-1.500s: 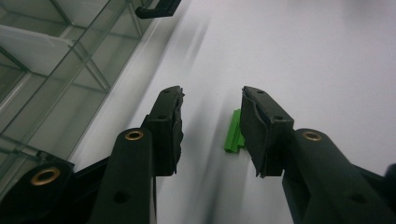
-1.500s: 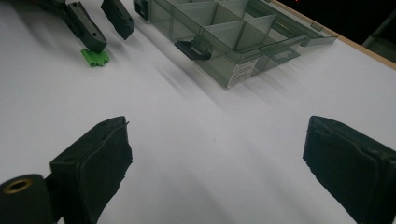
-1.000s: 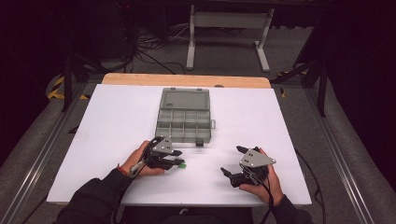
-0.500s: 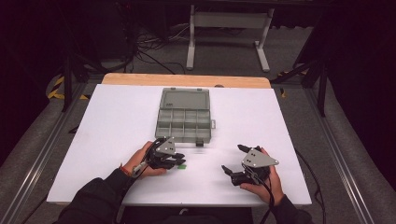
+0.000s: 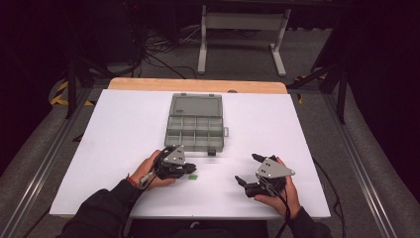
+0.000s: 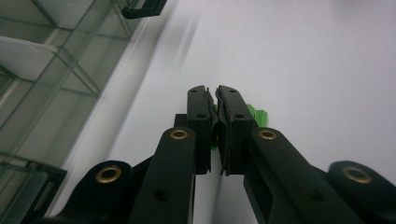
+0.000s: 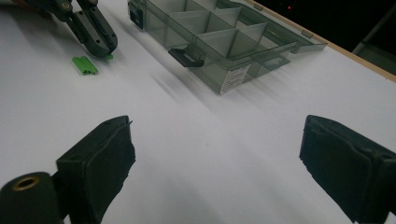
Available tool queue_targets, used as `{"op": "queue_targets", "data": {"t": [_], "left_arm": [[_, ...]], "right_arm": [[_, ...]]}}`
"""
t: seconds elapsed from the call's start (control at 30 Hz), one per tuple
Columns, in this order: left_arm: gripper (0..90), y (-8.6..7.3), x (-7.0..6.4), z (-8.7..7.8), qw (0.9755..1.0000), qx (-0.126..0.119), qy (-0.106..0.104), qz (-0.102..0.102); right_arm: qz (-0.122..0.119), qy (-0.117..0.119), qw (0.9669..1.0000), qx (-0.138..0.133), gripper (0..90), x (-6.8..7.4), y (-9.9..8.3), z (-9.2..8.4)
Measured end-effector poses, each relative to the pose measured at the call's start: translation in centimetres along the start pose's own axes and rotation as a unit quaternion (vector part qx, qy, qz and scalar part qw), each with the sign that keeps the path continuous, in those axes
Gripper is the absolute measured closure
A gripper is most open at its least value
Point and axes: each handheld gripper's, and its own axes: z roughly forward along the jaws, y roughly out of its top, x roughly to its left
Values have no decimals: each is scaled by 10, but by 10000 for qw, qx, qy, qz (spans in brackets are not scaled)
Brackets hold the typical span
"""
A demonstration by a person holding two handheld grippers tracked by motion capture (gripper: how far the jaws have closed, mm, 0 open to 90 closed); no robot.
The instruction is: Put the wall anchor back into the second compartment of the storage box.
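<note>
High view: left claw (image 5: 192, 169) low on white table (image 5: 124, 129), at 6 o'clock of open organizer box (image 5: 195, 124); jaws just closing around green piece (image 5: 193, 176); right claw (image 5: 246, 169) idle.
Left gripper view: jaws nearly together, green sliver (image 6: 214, 122) between them; second piece at 2 o'clock.
Right gripper view: own jaws wide apart, nothing between.
Meaning: pickup likely secured; box next.
</note>
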Motion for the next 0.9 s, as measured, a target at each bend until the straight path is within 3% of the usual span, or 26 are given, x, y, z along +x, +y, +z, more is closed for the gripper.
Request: {"op": "queue_targets", "data": {"t": [0.37, 0.9], "left_arm": [[847, 6, 9, -20, 9992, -275, 284, -28], [847, 16, 28, -39, 9957, -615, 681, -112]], "right_arm": [[-11, -16, 10000, -5, 99, 0, 0, 0], [-33, -46, 10000, -58, 98, 1, 1, -3]]}}
